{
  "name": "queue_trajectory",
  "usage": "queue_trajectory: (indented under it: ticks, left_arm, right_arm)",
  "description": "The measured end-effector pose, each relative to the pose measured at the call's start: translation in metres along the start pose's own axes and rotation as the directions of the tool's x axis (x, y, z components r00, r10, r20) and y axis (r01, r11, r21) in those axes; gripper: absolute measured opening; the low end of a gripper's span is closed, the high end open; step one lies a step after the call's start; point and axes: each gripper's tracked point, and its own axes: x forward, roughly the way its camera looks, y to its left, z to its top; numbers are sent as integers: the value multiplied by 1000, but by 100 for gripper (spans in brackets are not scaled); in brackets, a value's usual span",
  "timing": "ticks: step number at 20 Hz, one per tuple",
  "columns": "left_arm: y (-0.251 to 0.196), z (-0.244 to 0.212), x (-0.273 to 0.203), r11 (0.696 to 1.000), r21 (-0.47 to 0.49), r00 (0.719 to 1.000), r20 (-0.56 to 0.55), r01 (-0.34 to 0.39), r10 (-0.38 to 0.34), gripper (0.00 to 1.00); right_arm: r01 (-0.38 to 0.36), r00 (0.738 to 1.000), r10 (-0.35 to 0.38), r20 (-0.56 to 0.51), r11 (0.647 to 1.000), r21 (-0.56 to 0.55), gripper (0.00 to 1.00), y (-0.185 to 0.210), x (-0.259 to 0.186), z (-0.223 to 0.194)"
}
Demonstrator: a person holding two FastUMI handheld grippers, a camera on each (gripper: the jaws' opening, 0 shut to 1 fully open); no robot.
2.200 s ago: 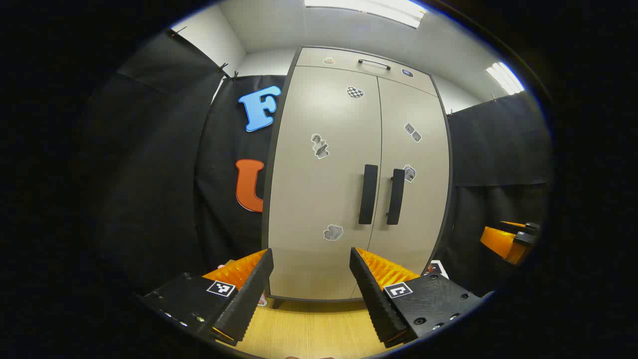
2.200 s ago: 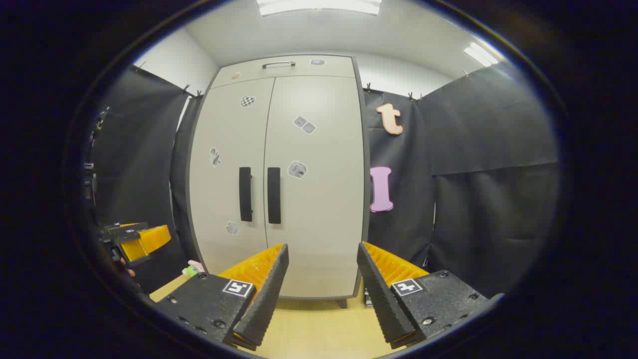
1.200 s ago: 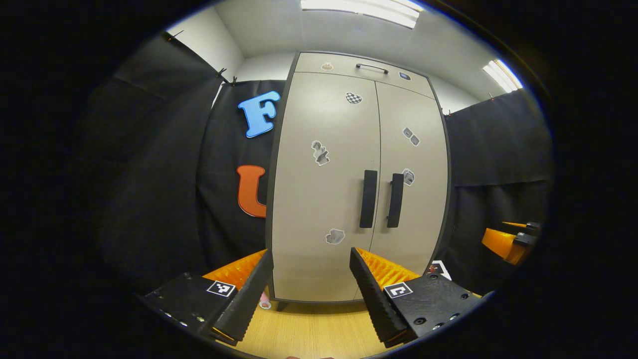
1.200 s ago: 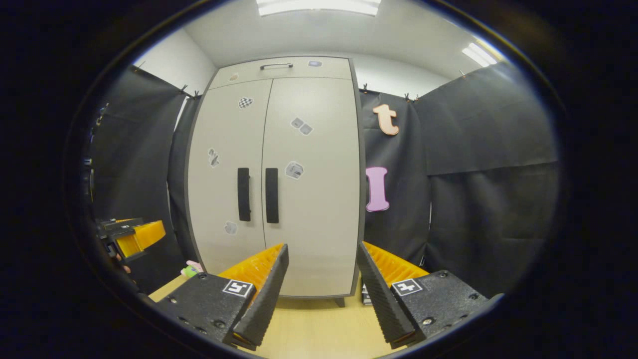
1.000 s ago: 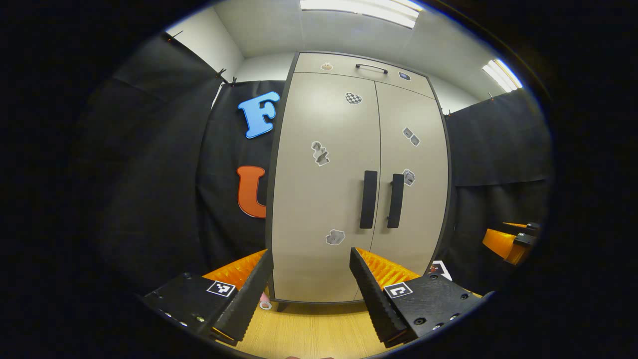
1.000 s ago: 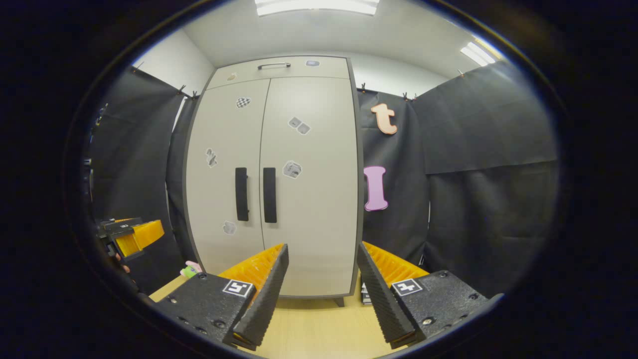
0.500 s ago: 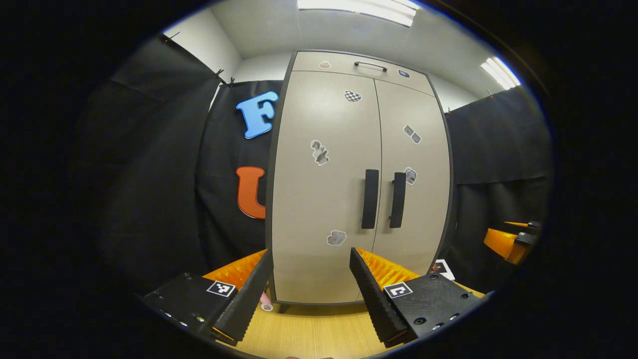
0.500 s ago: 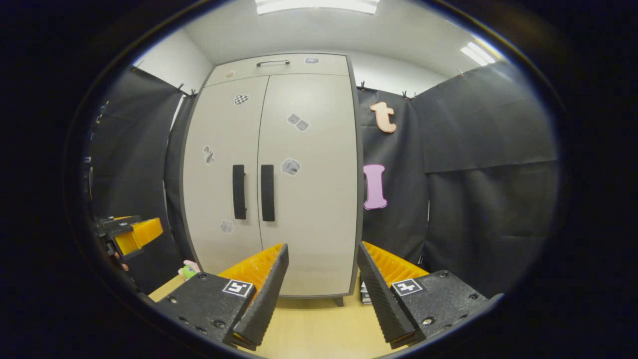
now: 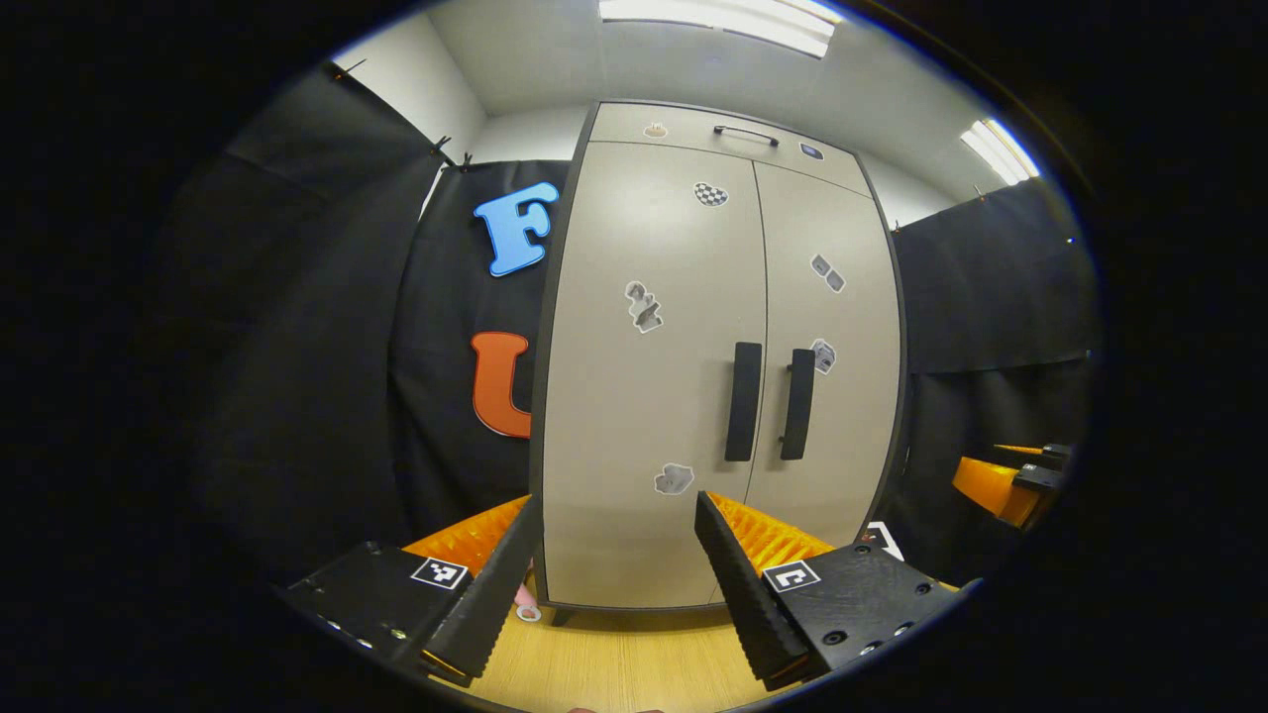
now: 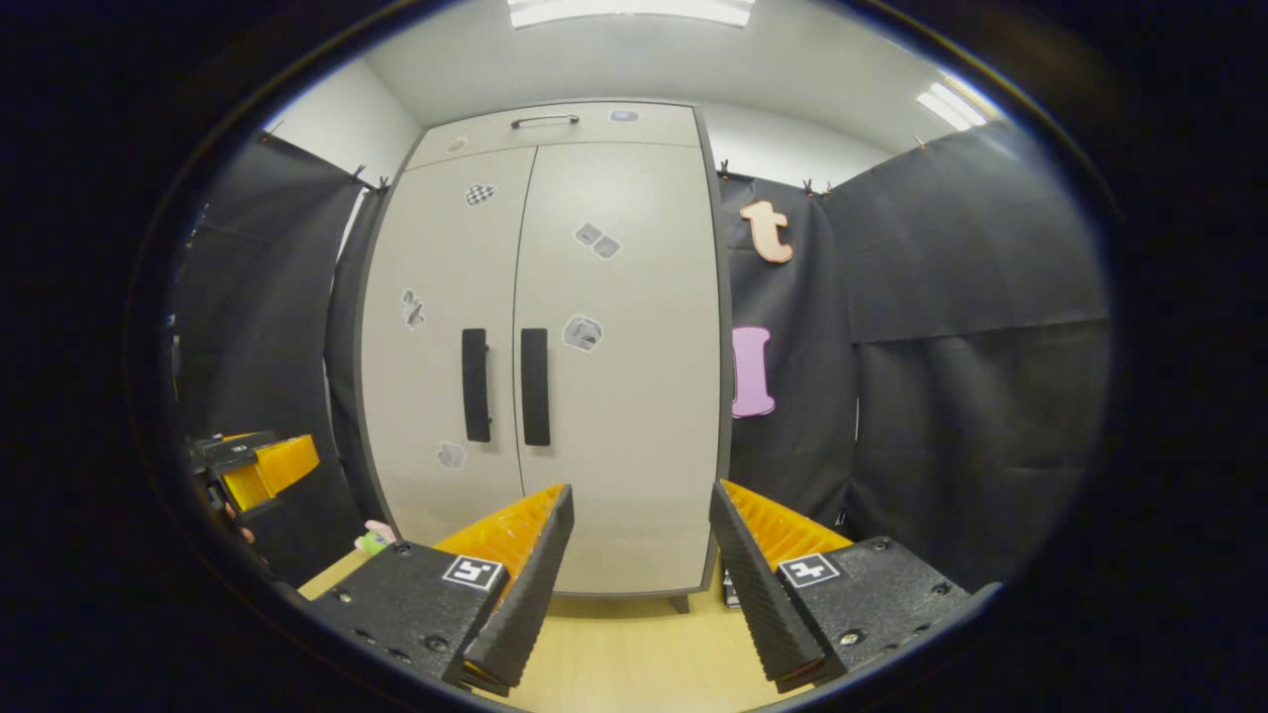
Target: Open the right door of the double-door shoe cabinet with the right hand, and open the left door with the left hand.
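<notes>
While both doors of the shoe cabinet (image 9: 713, 376) stand closed straight ahead on the wooden floor (image 10: 614, 663), the left gripper (image 9: 619, 584) and right gripper (image 10: 639, 584) hang well short of it, each spread wide, holding and touching nothing.

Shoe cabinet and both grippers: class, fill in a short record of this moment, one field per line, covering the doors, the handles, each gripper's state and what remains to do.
Cabinet: shoe cabinet, standing on the wooden floor
Right door: closed
Left door: closed
Handles: right handle and left handle, upright bars side by side at the centre seam
Right gripper: open, holding nothing, short of the cabinet
Left gripper: open, holding nothing, short of the cabinet
Stickers: several small ones on both doors
Remaining: both doors yet to be opened
</notes>
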Motion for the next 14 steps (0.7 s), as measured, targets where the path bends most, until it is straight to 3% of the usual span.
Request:
queue_trajectory:
  ticks: [12, 13, 14]
  left_arm:
    - [-10, -7, -12, 999, -7, 999, -17, 51, -51, 92]
    - [-11, -8, -12, 999, -10, 998, -20, 53, -53, 93]
    - [-10, -10, -13, 998, -11, 998, -24, 54, -54, 92]
  right_arm:
    - [-74, 996, 75, 46, 997, -7, 87, 42, 80, 42]
    - [-76, 996, 76, 49, 997, -11, 83, 46, 88, 45]
    - [-83, 996, 83, 44, 996, -15, 87, 51, 97, 45]
